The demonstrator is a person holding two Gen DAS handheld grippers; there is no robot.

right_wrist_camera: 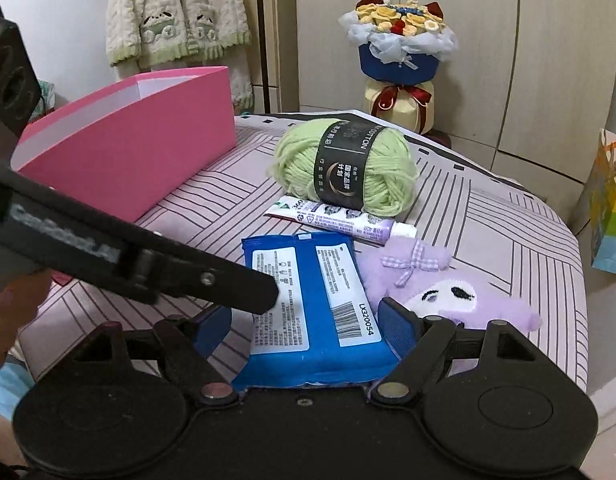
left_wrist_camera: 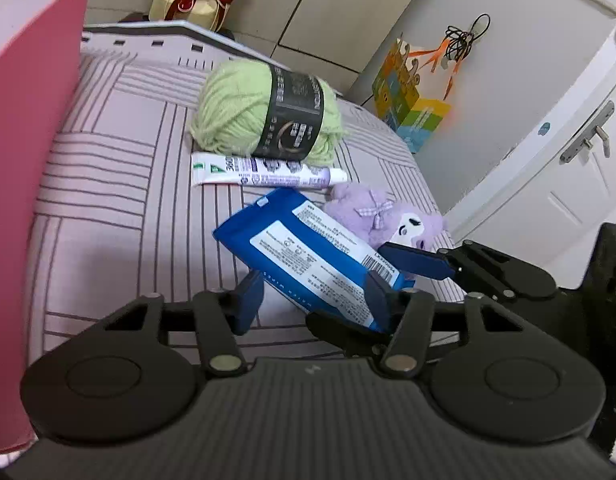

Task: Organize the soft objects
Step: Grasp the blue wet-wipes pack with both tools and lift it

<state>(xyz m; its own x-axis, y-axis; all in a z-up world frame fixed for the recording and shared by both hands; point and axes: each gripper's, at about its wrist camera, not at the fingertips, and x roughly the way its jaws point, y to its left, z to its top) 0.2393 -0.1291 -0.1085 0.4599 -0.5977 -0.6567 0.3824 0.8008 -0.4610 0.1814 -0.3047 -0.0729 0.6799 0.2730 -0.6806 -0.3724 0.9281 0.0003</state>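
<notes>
A blue wipes pack lies tilted on the striped bed, its near end raised. My left gripper straddles that near end, fingers wide apart. My right gripper also straddles the pack, one finger at each long side; in the left wrist view it reaches in from the right. A green yarn ball with a black band sits behind, also in the right wrist view. A white-purple tube lies before it. A purple plush toy lies right of the pack.
A pink open box stands on the bed at the left, its wall close in the left wrist view. A bouquet stands behind the bed by the wardrobe. A colourful paper bag hangs near a white door at the right.
</notes>
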